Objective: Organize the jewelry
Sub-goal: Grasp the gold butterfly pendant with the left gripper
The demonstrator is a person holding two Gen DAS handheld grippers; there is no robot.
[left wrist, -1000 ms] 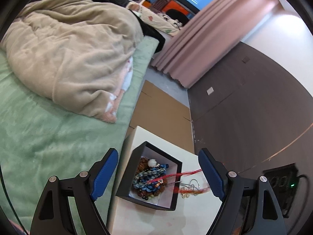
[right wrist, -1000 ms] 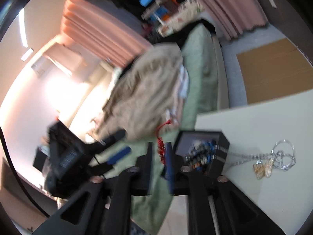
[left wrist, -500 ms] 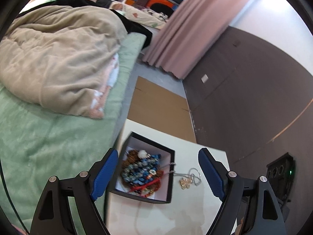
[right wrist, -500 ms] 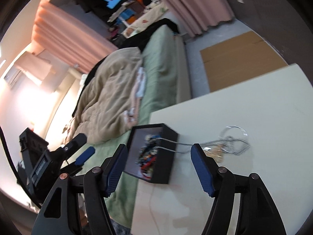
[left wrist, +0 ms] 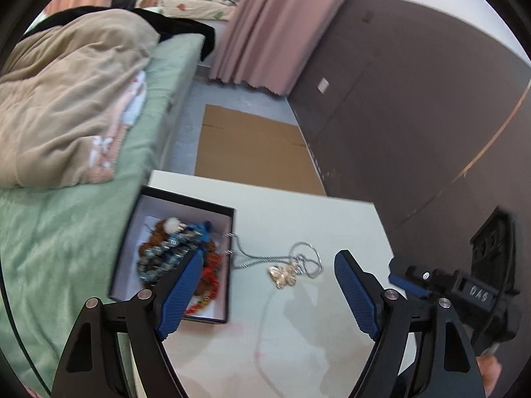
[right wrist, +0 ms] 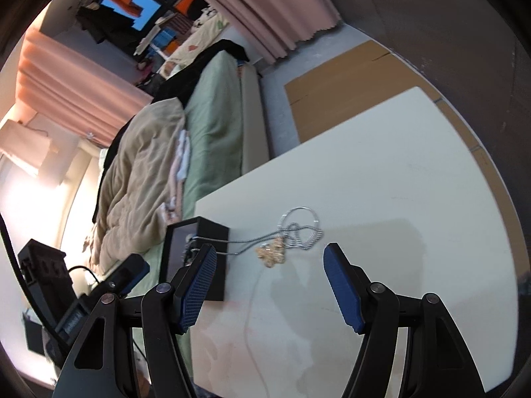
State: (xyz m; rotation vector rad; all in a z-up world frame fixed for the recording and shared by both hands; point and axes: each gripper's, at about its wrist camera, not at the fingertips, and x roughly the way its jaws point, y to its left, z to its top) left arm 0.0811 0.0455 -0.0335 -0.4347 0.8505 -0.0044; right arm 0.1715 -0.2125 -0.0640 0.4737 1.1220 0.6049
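- Both tongs, left and right, gape wide, empty.
- Silver necklace trails from the black box, frame centre; next, likely pinch it, tuck inside.

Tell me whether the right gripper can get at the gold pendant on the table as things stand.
Probably yes. The right gripper is open and empty, and the gold pendant lies on the bare table just ahead of its fingertips, beside the black box, with nothing over it.

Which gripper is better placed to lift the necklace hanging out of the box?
Right gripper, marginally: open, its pendant is centred between the fingers; the left gripper, also open, partly overlaps the box.
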